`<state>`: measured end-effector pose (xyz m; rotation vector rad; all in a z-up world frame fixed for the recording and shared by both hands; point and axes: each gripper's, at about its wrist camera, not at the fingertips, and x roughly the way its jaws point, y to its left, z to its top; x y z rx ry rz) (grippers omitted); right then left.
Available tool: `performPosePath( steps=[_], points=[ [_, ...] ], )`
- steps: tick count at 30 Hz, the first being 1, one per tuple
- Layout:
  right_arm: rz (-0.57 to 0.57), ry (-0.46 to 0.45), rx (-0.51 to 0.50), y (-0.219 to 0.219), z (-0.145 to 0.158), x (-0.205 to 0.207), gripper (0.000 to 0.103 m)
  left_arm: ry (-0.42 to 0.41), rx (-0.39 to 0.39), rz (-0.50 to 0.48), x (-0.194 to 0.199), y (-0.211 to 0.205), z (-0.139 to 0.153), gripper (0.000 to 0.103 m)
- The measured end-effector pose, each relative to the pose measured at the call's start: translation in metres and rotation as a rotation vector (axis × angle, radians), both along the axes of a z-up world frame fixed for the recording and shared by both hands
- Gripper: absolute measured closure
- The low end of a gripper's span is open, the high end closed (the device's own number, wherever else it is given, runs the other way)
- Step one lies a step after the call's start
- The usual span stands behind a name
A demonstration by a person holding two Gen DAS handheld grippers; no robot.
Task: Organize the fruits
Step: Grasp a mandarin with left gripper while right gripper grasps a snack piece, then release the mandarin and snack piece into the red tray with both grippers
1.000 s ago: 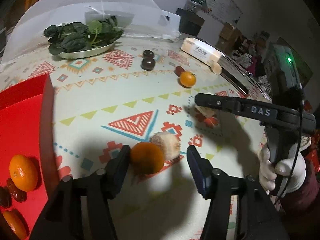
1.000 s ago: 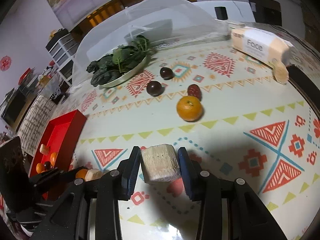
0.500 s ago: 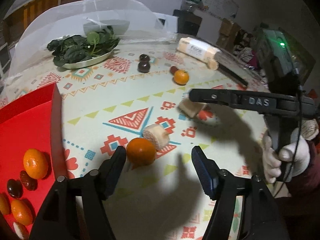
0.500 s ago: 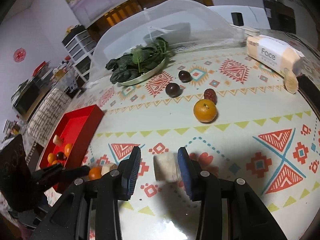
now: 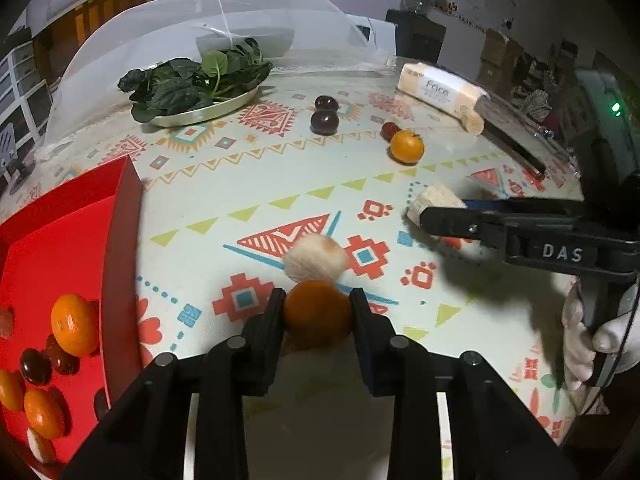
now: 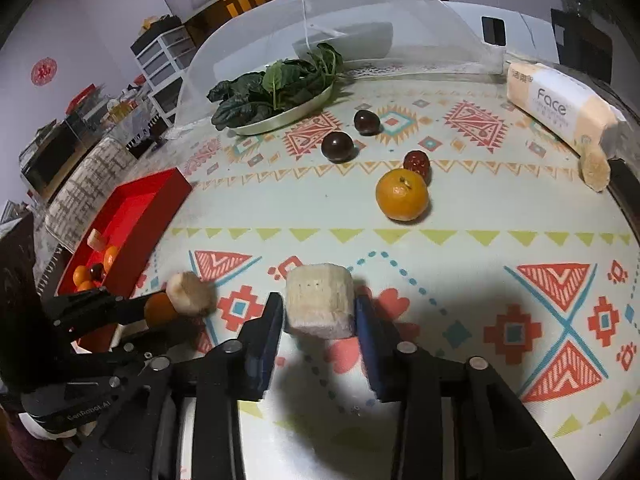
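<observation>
My left gripper (image 5: pixel 317 298) is closing its jaws, and both pads press on an orange (image 5: pixel 316 316) on the patterned tablecloth. A pale round fruit chunk (image 5: pixel 314 258) lies just beyond that orange, touching it. To the left is the red tray (image 5: pixel 124 208), which holds several oranges and dark fruits. My right gripper (image 6: pixel 319 304) is shut on another pale fruit chunk (image 6: pixel 319 300), held just above the cloth. Farther back lie a loose orange (image 6: pixel 402 196), a red date (image 6: pixel 417 162) and two dark plums (image 6: pixel 338 146).
A metal plate of spinach (image 5: pixel 200 114) stands at the back beside a clear mesh food cover (image 5: pixel 224 20). A tissue pack (image 5: pixel 438 88) and a dark flat bar (image 5: pixel 516 144) lie at the right rear. A white-gloved hand (image 5: pixel 580 340) holds the right gripper.
The left jaws stood wide around the orange and have now closed onto it. The right gripper still holds its pale chunk and has stayed close to where it was.
</observation>
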<state>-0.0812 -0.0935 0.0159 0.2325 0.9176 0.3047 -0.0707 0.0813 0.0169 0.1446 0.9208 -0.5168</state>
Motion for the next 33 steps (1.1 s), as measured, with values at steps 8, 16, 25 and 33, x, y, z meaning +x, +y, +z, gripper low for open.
performPosePath(
  steps=[8, 16, 25, 33],
  points=[
    [0.023, -0.021, 0.059, 0.007, 0.018, -0.006, 0.065, -0.068, -0.118, 0.073, -0.019, 0.035, 0.037, 0.072],
    [0.208, -0.051, 0.101, 0.085, 0.052, 0.002, 0.065, -0.116, -0.223, 0.327, -0.020, 0.136, 0.064, 0.072],
    [0.374, -0.036, 0.081, 0.193, 0.048, 0.024, 0.065, -0.077, -0.259, 0.563, -0.011, 0.227, 0.046, 0.072],
    [0.404, -0.033, 0.019, 0.246, 0.039, 0.052, 0.064, -0.055, -0.288, 0.606, -0.009, 0.249, 0.036, 0.072]
  ],
)
